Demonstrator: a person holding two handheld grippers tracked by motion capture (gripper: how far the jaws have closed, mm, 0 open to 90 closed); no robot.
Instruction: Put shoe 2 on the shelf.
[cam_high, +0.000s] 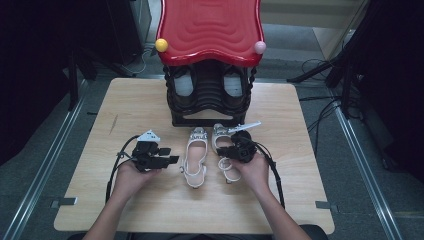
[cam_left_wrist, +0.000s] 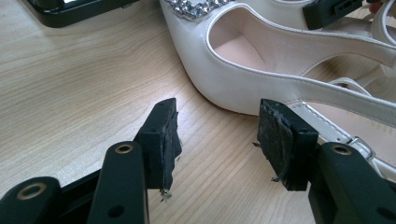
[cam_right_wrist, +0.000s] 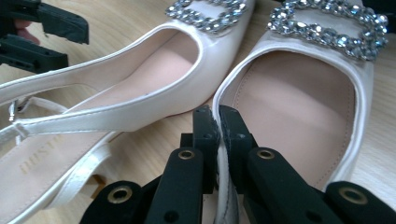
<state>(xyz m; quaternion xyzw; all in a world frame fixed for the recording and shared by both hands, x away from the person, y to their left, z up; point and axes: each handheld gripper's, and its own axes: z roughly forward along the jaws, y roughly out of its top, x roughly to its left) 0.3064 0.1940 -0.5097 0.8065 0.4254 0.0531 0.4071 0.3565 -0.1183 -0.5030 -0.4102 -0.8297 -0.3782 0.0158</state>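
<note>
Right gripper (cam_right_wrist: 218, 121) pinches the side wall of the right white slingback shoe (cam_right_wrist: 299, 107) at centre frame, ready to lift it; left gripper (cam_left_wrist: 217, 135) waits spread beside the left shoe (cam_left_wrist: 280, 70), likely next.

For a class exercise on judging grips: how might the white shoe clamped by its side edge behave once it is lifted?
The right shoe is pinched at its thin side wall by the right hand-held gripper, so it will probably hang tilted. Its upper looks glossy and may slip. The loose back strap will likely flop, and the jewelled buckle could add weight at the toe.
</note>
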